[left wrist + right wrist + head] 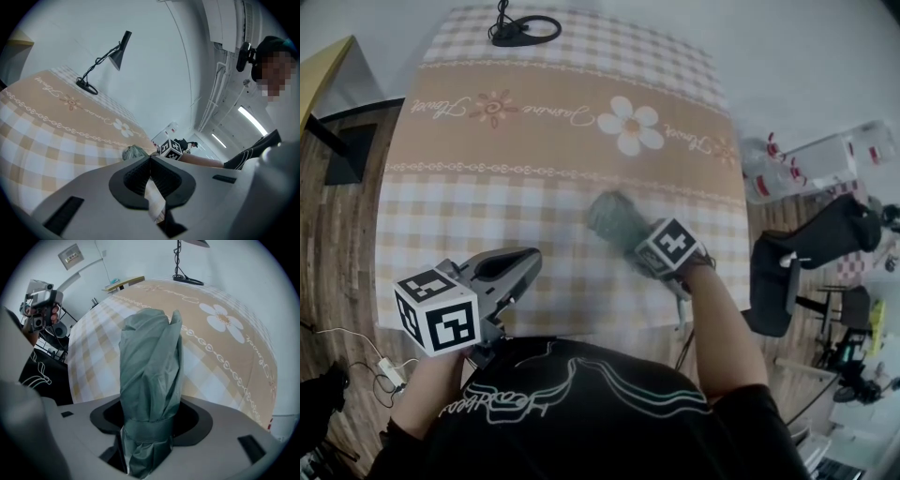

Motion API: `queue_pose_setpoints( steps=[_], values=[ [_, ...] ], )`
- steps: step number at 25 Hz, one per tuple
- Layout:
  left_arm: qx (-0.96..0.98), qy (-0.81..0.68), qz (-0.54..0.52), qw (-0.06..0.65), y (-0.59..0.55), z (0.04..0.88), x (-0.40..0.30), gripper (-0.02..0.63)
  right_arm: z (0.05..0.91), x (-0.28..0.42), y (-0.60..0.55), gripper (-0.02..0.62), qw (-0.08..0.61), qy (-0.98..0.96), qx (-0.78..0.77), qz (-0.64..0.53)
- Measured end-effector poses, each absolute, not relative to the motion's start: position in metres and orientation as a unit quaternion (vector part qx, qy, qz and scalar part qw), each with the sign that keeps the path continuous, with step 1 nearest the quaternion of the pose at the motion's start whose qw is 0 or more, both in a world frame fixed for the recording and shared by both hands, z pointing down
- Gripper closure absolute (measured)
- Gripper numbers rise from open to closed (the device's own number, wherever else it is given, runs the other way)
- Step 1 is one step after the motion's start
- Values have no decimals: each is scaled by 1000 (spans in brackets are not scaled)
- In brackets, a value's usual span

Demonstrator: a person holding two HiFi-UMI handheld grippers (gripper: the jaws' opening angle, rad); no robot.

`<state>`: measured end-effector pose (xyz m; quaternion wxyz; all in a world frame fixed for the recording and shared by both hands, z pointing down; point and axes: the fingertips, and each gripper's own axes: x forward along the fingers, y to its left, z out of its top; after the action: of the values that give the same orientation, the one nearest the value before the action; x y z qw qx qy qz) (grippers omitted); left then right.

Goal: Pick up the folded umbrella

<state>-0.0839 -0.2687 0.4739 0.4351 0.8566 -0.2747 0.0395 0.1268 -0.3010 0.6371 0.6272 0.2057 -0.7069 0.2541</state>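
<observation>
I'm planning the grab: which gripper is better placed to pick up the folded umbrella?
Right. The right gripper straddles the folded umbrella; the left gripper sits aside, jaws together.

Checked table [534,187], desk lamp [523,31], folded umbrella [617,220]

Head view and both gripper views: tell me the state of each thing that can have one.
folded umbrella: folded shut, between the jaws of the right gripper.
right gripper: jaws apart, one on each side of the umbrella.
left gripper: jaws together, nothing held.
desk lamp: standing, no light showing.
</observation>
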Motion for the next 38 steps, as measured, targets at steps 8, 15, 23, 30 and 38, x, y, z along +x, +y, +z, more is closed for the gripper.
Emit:
queue_pose_setpoints(
  steps=[8, 15, 23, 30, 38],
  values=[
    [863, -268, 49, 425, -262, 468, -76, 607, 620, 129, -304, 327, 541, -743, 250, 305],
    [866, -276, 54, 413, -241, 458, -65, 607, 566, 128, -299, 326, 409, -802, 299, 316],
    [871, -288, 57, 394, -197, 435, -40, 607, 487, 137, -259, 325, 214, -863, 328, 319],
    [880, -291, 47, 372, -152, 407, -14, 607, 410, 150, -205, 325, 41, -901, 331, 279],
    [892, -286, 26, 350, -101, 376, 18, 607, 354, 170, -140, 325, -54, -910, 331, 246]
  ],
)
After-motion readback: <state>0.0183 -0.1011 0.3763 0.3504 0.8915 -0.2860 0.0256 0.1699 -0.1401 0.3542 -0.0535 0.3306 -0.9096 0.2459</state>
